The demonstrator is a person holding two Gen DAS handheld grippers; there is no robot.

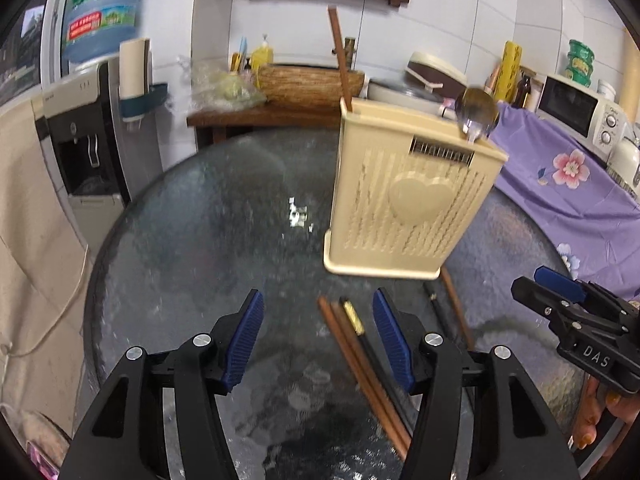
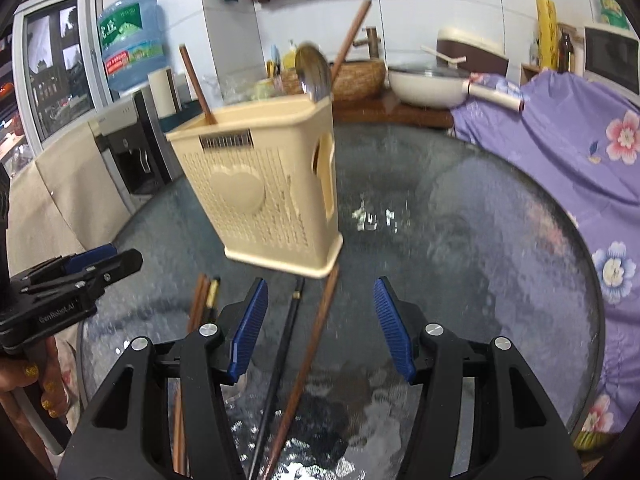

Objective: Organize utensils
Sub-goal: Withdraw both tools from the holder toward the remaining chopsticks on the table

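Nearest to me, my left gripper (image 1: 318, 332) hung with its blue ribbed pads (image 1: 245, 334) spread apart and nothing pinched; a bundle of two brown wooden chopsticks and one black gold-tipped chopstick (image 1: 352, 344) lay on the table in the gap, closer to the right pad, and I saw no pad pressing on them. My right gripper (image 2: 320, 326) was likewise released, its pads clear of the slim black chopstick (image 2: 286, 340) and the reddish-brown wooden chopstick (image 2: 316, 332) that lay side by side on the table below its gap. Each gripper showed at the edge of the other's view, with a hand (image 2: 44, 388) on its handle.

All of this rested on the round dark glass table (image 1: 192, 232). Just past the loose chopsticks stood the cream perforated plastic utensil holder with a raised heart (image 1: 404, 196), upright on the table, its base near their far tips. It held a brown chopstick (image 1: 340, 60) leaning at one corner and a metal spoon (image 1: 476, 112), bowl upward, at the other.

Farther off were a purple floral cloth (image 2: 568, 152), a white lidded pan (image 2: 432, 84), a water dispenser (image 1: 86, 140) and a white microwave (image 1: 580, 108).
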